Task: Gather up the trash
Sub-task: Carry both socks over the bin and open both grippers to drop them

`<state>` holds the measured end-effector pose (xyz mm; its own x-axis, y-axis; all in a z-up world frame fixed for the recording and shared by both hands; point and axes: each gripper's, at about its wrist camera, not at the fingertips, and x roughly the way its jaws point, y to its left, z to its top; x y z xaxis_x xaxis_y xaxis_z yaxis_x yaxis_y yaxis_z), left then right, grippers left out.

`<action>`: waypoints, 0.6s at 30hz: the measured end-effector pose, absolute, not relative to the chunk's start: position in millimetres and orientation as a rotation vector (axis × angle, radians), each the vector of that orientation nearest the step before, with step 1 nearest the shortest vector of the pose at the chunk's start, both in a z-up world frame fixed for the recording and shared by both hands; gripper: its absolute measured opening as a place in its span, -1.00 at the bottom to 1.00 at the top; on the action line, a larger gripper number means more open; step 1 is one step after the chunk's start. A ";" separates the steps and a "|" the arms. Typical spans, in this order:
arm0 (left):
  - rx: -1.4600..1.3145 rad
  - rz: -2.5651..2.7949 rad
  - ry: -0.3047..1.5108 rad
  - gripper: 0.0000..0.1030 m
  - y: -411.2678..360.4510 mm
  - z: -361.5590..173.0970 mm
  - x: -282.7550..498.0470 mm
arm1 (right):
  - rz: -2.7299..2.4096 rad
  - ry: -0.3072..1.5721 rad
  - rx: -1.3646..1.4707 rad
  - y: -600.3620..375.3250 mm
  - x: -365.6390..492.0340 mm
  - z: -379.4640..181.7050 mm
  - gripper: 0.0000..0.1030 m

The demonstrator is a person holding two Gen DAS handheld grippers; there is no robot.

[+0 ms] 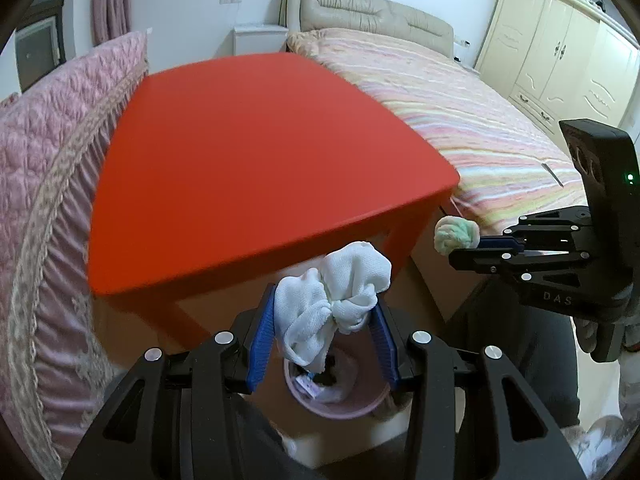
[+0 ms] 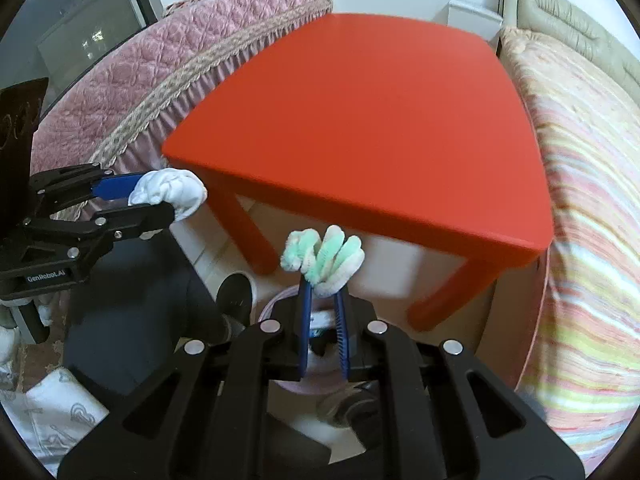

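My left gripper (image 1: 325, 308) is shut on a crumpled white tissue wad (image 1: 340, 292), held above a pink bin (image 1: 340, 402) that has some trash inside. It also shows in the right wrist view (image 2: 160, 196) with the white wad (image 2: 172, 192). My right gripper (image 2: 322, 286) is shut on a green-and-white fuzzy wad (image 2: 324, 258), held above the same pink bin (image 2: 276, 300), mostly hidden behind the fingers. In the left wrist view the right gripper (image 1: 476, 246) holds the green wad (image 1: 456, 234) to the right.
A red table (image 1: 260, 152) stands ahead, its top bare (image 2: 380, 120). A pink quilted bed (image 1: 48, 200) lies on the left, a striped bed (image 1: 460, 112) on the right. A wardrobe (image 1: 560, 48) and a white nightstand (image 1: 260, 40) are at the back. The person's dark trouser legs (image 2: 132, 300) are below.
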<state>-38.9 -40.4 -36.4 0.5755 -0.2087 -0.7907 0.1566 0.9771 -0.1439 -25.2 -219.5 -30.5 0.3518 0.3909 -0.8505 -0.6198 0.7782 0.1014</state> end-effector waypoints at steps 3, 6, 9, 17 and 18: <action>-0.071 -0.216 0.937 -0.16 -37.1 -38.7 -46.2 | 0.685 1.035 -0.253 -215.7 -31.5 -36.0 -0.78; -0.078 -0.218 0.932 -0.16 -34.8 -37.5 -49.5 | 0.710 1.046 -0.244 -214.3 -34.6 -38.3 -0.74; -0.079 -0.228 0.924 -0.16 -34.4 -33.3 -50.1 | 0.734 1.047 -0.233 -211.3 -34.7 -37.4 -0.49; -0.067 -0.255 0.924 -0.16 -42.8 -31.6 -49.3 | 0.674 1.029 -0.152 -229.4 -28.5 -30.2 0.80; -0.064 -0.261 0.928 -0.16 -45.0 -32.6 -48.9 | 0.659 1.021 -0.151 -232.4 -28.3 -28.0 0.81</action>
<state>-48.9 -45.0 -32.6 0.5699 -0.2500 -0.7828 0.1952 0.9665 -0.1666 -28.3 -232.4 -28.0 0.3497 0.4381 -0.8281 -0.5741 0.7987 0.1801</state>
